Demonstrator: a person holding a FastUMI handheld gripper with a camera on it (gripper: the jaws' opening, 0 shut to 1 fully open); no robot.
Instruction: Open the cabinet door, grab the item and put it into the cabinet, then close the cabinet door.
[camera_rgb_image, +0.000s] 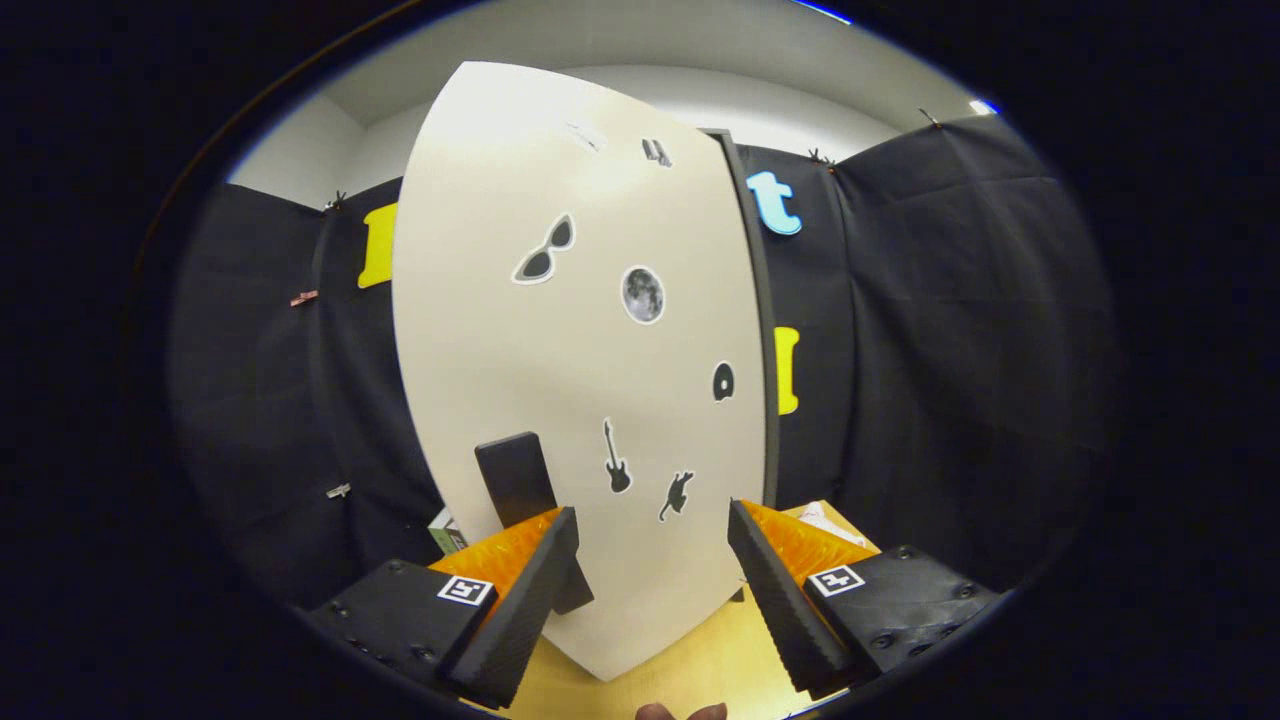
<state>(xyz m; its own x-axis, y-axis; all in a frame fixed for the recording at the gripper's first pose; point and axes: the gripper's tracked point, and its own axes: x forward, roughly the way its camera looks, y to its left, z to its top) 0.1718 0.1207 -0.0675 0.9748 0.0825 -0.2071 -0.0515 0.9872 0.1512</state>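
1. Right now I have the gripper (650, 560) facing the cabinet door (580, 330), a cream panel that stands just ahead of the jaws.
2. My jaws are spread wide with nothing between them but the lower part of the door; neither finger presses on anything.
3. I see the black handle (517, 478) on the door's lower left, a dark block that rises just behind the tip of my left finger (520, 590). I cannot tell whether that finger touches it.
4. My right finger (780, 590) sits well apart from the handle, near the door's dark right edge (755, 300).
5. I count several stickers on the door face: sunglasses (545, 250), a moon (643, 294), a small guitar (616, 458) and another dark figure (677, 494) beside it.
6. Below the door I see a pale wooden tabletop (700, 650).
7. I can make out part of a green-and-white item (447, 533) on the tabletop, left of the door and just beyond my left finger; too little shows to say what it is.
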